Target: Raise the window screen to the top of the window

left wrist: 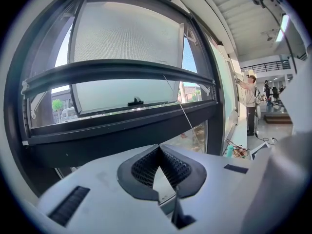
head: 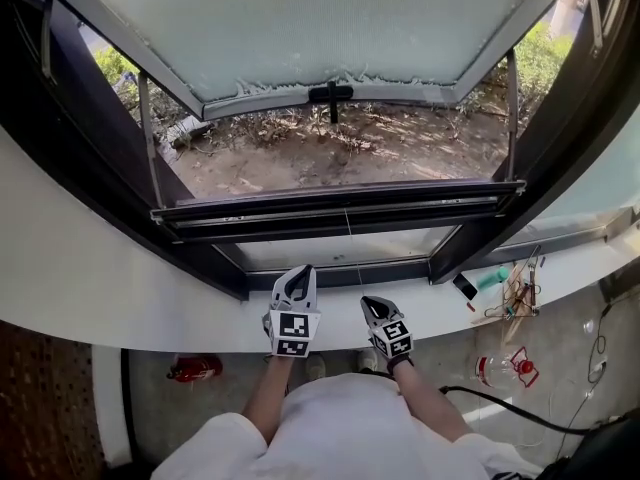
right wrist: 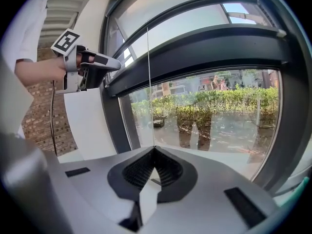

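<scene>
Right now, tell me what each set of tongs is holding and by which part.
Right tongs: shut on the thin pull cord, pinched at the lowest stretch that shows. Left tongs: shut, nothing between them.

The window pane (head: 330, 28) ran past the top edge; the cord (right wrist: 148, 82) ended hidden between the right claw's (right wrist: 154, 148) tips.
</scene>
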